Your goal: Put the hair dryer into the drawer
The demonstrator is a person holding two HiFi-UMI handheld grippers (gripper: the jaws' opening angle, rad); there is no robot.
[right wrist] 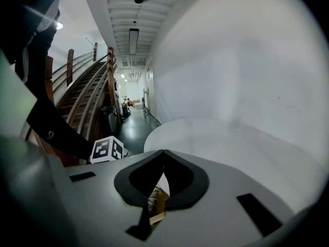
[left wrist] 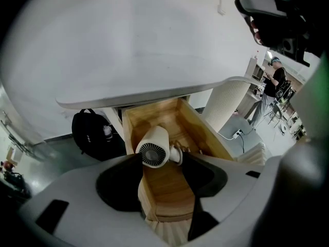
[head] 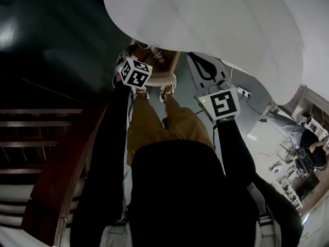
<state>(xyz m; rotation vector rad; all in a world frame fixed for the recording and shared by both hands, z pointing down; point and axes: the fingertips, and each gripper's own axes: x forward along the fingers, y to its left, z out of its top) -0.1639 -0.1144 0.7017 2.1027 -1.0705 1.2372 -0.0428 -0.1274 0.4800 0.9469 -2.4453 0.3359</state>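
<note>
Hair dryer (left wrist: 153, 147) clamped in left hand-held gripper (left wrist: 160, 156) over open drawer (left wrist: 154, 112) | right hand-held gripper (right wrist: 163, 152) closed, empty

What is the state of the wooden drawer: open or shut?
Open: the drawer sticks out from under the white tabletop, and its wooden floor and side walls show from above.

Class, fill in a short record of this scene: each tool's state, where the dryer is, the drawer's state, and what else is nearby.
left tool: shut on the dryer
right tool: shut, nothing between its jaws
dryer: held over the drawer, grille end towards the camera
drawer: wooden, pulled open under the white table
nearby: black backpack on the floor left of the drawer
</note>
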